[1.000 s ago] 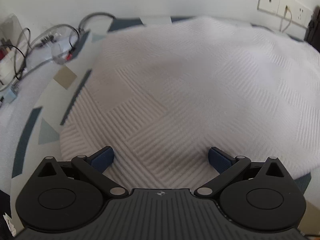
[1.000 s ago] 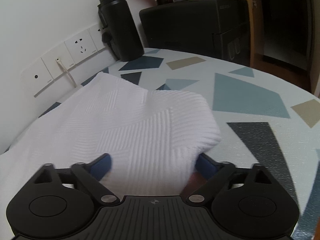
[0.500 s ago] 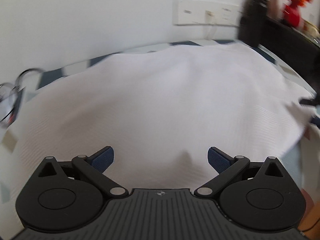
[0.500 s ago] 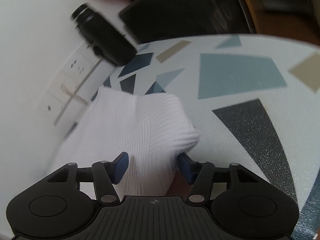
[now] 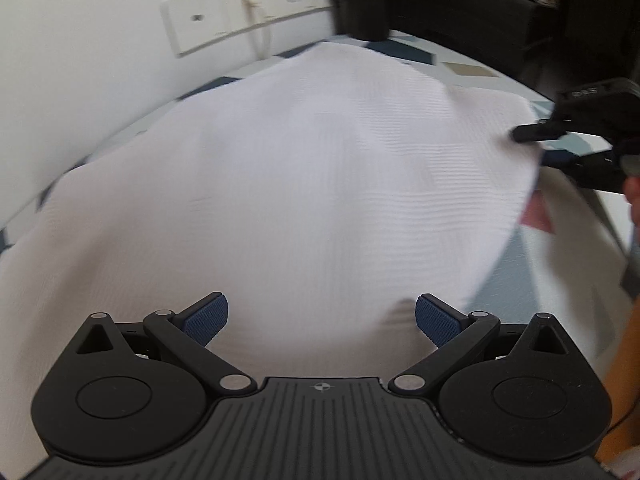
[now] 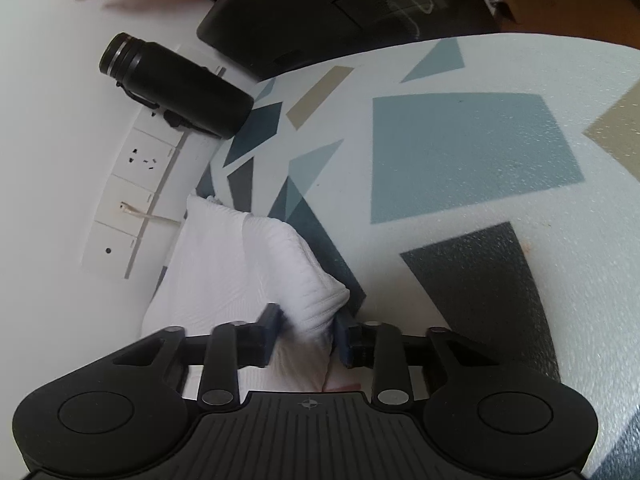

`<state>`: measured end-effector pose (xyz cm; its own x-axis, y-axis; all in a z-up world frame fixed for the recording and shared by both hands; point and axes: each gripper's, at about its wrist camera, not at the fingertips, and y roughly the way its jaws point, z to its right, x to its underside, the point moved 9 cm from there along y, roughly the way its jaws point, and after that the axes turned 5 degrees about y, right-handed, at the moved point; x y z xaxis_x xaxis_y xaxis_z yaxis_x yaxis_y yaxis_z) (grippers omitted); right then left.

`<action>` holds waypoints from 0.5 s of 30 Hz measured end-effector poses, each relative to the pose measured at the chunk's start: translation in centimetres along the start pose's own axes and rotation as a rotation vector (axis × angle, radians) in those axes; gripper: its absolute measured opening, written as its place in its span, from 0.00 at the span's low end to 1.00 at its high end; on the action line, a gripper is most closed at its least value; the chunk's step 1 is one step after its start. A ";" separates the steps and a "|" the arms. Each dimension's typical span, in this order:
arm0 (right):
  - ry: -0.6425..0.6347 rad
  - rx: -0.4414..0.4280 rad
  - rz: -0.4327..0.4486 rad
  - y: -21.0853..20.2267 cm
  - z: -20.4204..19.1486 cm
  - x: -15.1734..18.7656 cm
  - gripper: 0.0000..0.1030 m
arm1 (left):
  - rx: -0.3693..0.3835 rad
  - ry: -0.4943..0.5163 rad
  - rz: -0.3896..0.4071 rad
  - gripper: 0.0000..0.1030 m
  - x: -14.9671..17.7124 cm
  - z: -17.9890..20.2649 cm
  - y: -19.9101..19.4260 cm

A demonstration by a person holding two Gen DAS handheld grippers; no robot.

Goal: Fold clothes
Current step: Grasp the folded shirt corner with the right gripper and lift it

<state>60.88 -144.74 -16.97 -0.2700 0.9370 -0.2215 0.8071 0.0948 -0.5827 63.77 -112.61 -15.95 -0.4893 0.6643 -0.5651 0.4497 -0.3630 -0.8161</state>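
A white ribbed garment [image 5: 300,160] lies spread over the patterned table [image 6: 460,152]. My left gripper [image 5: 320,312] hovers low over the cloth's near edge, open, with only flat fabric beneath its blue pads. At the garment's right corner, my right gripper [image 6: 306,320] is closing its jaws, and a bunched fold of the white garment [image 6: 224,264] fills the narrow gap between the pads. In the left wrist view the right gripper [image 5: 536,146] shows at the cloth's far right edge, with a hand [image 5: 634,196] behind it.
A black bottle [image 6: 176,84] stands against the wall by the sockets [image 6: 132,184], just beyond the cloth's far corner. A black box [image 6: 320,12] sits behind it. Bare patterned tabletop stretches to the right of the garment.
The left wrist view has swung right across the cloth, from the cable side to the sockets and bottle. The right gripper rolled, and its jaws narrowed from wide onto the cloth's corner.
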 end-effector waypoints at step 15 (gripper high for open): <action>0.041 -0.020 0.028 1.1 0.1 -2.3 0.11 | -0.034 -0.194 -0.093 0.99 4.7 -4.2 -0.4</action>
<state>62.36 -146.80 -17.21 -0.2253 0.9525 -0.2050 0.8244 0.0742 -0.5611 64.40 -106.57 -17.78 -0.6635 0.5542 -0.5026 0.4187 -0.2817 -0.8634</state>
